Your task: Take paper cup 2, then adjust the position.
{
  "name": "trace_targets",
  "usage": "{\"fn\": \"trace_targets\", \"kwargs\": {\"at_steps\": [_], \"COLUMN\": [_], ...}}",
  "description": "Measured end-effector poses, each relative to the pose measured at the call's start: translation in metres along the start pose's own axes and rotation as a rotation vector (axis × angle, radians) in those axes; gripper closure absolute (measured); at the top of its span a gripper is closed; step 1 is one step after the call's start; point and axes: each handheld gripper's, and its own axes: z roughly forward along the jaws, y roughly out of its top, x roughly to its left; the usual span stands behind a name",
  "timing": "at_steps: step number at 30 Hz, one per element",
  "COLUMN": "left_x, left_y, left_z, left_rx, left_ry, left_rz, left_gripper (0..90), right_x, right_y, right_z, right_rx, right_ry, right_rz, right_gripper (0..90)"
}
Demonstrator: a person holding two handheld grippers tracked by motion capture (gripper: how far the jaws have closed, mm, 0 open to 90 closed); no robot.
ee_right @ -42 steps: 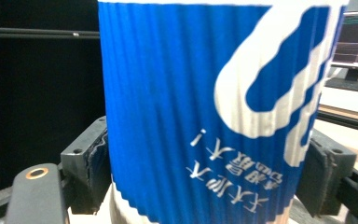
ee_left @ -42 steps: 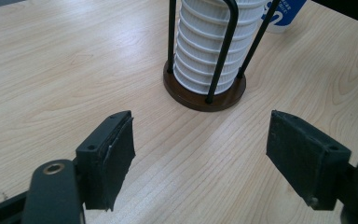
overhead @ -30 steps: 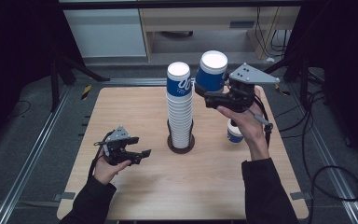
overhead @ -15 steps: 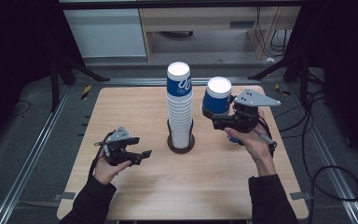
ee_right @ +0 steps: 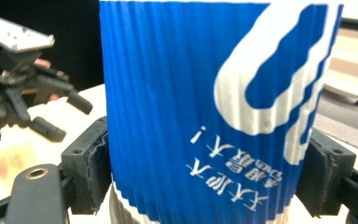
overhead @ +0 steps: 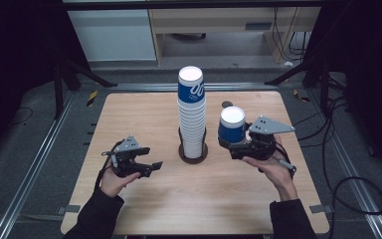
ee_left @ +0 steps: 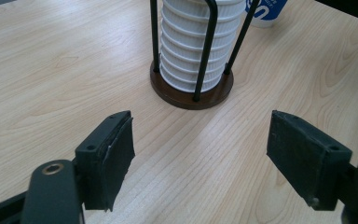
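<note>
A tall stack of blue-and-white ribbed paper cups point(overhead: 192, 114) stands upside down in a wire holder with a brown base point(overhead: 193, 153) at the table's middle. My right gripper point(overhead: 231, 142) is shut on one more blue cup point(overhead: 232, 127), also upside down, low over the table just right of the stack. In the right gripper view the cup point(ee_right: 205, 116) sits between both pads point(ee_right: 91, 168). My left gripper point(overhead: 151, 168) rests left of the stack, open and empty. In the left gripper view it point(ee_left: 205, 158) faces the stack point(ee_left: 193, 46).
The wooden table point(overhead: 144, 114) has bare room at its left, front and back. A small dark disc point(overhead: 227, 104) lies behind the held cup. A blue cup's lower part point(ee_left: 265, 9) shows beyond the holder. Metal rails point(overhead: 40, 159) and cables point(overhead: 348, 184) flank the table.
My right gripper has come down with the blue cup, from beside the top of the stack to low near the table at the stack's right. The left gripper has stayed still.
</note>
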Motion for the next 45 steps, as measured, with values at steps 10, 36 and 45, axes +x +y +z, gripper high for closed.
{"fn": "trace_targets", "kwargs": {"at_steps": [10,36,45], "left_x": [-0.006,-0.032,-0.042], "left_y": [0.004,0.014,0.016], "left_z": [-0.002,-0.002,0.000], "left_rx": [0.005,0.007,0.014], "left_ry": [-0.026,-0.141,-0.190], "left_rz": [0.018,0.113,0.148], "left_gripper": [22.1,19.7,18.7], "right_x": [0.007,0.035,0.046], "right_y": [-0.029,-0.059,-0.068], "right_z": [0.011,0.038,0.053], "right_rx": [0.100,0.244,0.294], "right_ry": [0.069,0.261,0.319], "right_rz": [-0.050,-0.201,-0.220], "right_gripper": [19.3,19.2,19.2]}}
